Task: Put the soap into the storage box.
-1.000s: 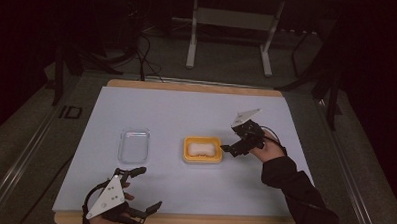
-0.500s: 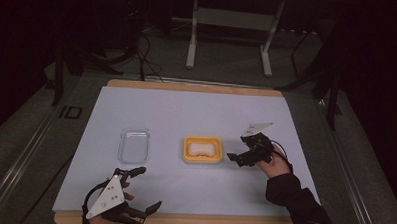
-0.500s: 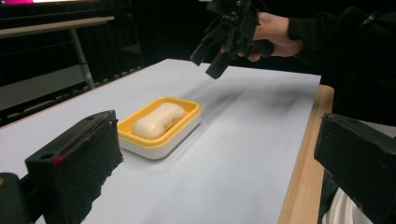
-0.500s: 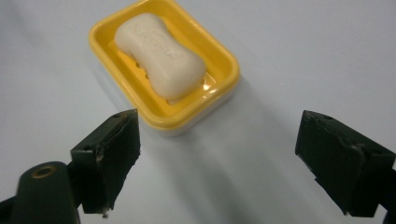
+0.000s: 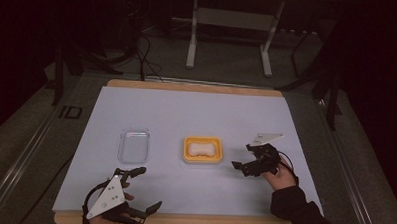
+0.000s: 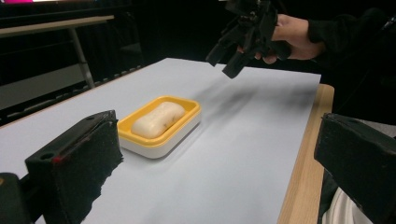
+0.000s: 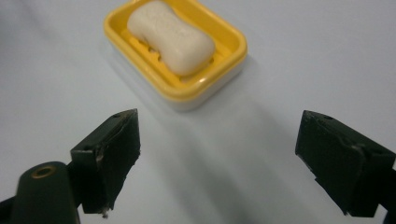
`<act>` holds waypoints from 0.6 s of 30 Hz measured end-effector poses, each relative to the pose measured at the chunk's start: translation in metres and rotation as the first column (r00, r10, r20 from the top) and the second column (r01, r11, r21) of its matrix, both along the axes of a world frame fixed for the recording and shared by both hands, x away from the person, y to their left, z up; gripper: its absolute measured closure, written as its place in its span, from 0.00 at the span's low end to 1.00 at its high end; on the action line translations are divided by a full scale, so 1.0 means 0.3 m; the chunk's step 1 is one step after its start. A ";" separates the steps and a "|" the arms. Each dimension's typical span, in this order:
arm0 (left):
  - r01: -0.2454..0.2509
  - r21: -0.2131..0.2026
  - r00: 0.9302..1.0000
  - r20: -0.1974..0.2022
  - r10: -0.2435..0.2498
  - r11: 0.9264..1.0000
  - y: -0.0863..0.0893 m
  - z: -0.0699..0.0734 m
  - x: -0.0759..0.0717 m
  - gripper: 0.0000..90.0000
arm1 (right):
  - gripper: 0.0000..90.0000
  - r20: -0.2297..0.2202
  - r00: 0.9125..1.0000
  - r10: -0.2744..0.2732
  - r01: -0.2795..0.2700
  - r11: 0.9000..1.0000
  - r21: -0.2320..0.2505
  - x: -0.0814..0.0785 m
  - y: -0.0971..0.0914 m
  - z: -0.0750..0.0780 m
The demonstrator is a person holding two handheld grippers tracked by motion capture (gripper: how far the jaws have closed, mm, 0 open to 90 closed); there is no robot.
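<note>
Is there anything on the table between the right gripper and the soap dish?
No. In the high view only bare white table cover separates the right gripper from the yellow soap dish; the right gripper view shows the same.

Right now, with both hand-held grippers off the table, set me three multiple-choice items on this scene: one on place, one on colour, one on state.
1. Where does the clear lid lie, in the high view?
A. left of the soap dish
B. on top of the dish
C. right of the dish

2. What colour is the soap dish?
A. blue
B. yellow
C. green

3. How stands the right hand-held gripper?
A. shut on the soap
B. shut on the lid
C. open, holding nothing

Key: 1 A, the lid sits apart at the dish's left. 2 B, its rim is yellow around the pale soap. 3 C, the right gripper view shows the jaws wide apart over bare table.
</note>
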State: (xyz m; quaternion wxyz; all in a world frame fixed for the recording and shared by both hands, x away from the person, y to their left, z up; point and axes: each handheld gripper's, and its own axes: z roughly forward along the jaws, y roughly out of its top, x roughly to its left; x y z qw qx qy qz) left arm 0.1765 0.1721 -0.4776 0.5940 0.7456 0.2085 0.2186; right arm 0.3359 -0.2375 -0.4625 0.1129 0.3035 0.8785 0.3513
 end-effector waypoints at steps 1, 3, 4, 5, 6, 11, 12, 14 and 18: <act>0.000 0.000 1.000 -0.001 0.000 1.000 0.000 0.000 0.000 0.01 | 0.15 -0.004 1.000 0.002 -0.002 1.000 -0.004 -0.003 -0.002 -0.002; 0.001 0.001 1.000 -0.001 -0.001 1.000 0.000 0.000 0.000 0.01 | 0.15 -0.003 1.000 -0.002 0.002 1.000 0.003 -0.012 -0.014 -0.006; 0.001 0.003 1.000 -0.001 -0.001 1.000 -0.001 0.000 0.000 0.01 | 0.15 -0.008 1.000 -0.006 0.006 1.000 0.009 -0.016 -0.020 -0.008; 0.002 0.005 1.000 -0.001 -0.002 1.000 -0.001 0.000 0.000 0.01 | 0.15 -0.013 1.000 -0.010 0.010 1.000 0.013 -0.019 -0.025 -0.011; 0.003 0.006 1.000 -0.001 -0.003 1.000 -0.002 0.000 0.000 0.01 | 0.15 -0.014 1.000 -0.013 0.014 1.000 0.019 -0.023 -0.031 -0.015; 0.010 0.009 1.000 -0.005 -0.010 1.000 -0.004 -0.001 0.000 0.01 | 0.15 0.006 1.000 -0.031 0.030 0.999 0.014 -0.045 -0.052 -0.037; 0.011 0.012 1.000 -0.005 -0.011 1.000 -0.004 -0.001 0.000 0.01 | 0.15 0.001 0.999 -0.032 0.032 0.999 0.019 -0.046 -0.056 -0.039; 0.012 0.009 1.000 -0.005 -0.012 1.000 -0.005 0.000 0.000 0.01 | 0.15 -0.002 0.999 -0.035 0.035 0.999 0.030 -0.045 -0.063 -0.042; 0.008 0.008 1.000 -0.002 -0.008 1.000 -0.003 0.002 -0.003 0.01 | 0.15 -0.008 0.999 -0.036 0.037 0.999 0.033 -0.038 -0.066 -0.048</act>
